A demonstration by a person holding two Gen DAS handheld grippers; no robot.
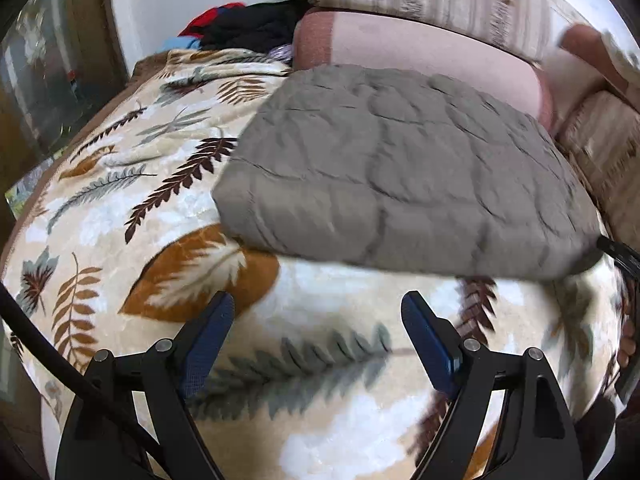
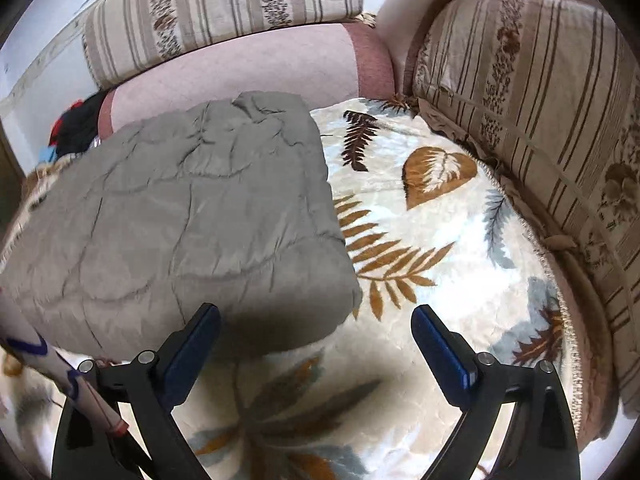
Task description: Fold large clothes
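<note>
A grey quilted garment [image 1: 408, 172] lies folded into a thick rectangle on the leaf-patterned blanket [image 1: 132, 216]. In the right wrist view the same grey garment [image 2: 188, 216] fills the left half, its near right corner just ahead of my right gripper's left finger. My left gripper [image 1: 318, 310] is open above bare blanket, a little short of the garment's near edge. My right gripper [image 2: 316, 322] is open too, wide apart, with only blanket [image 2: 420, 240] and the garment's corner between its fingers. Neither gripper touches the cloth.
Pink sofa back [image 1: 420, 48] and striped cushions [image 2: 520, 92] border the blanket at the rear and right. A heap of black, red and blue clothes [image 1: 248, 28] sits at the far left end. A sleeve [image 2: 48, 364] shows at the lower left.
</note>
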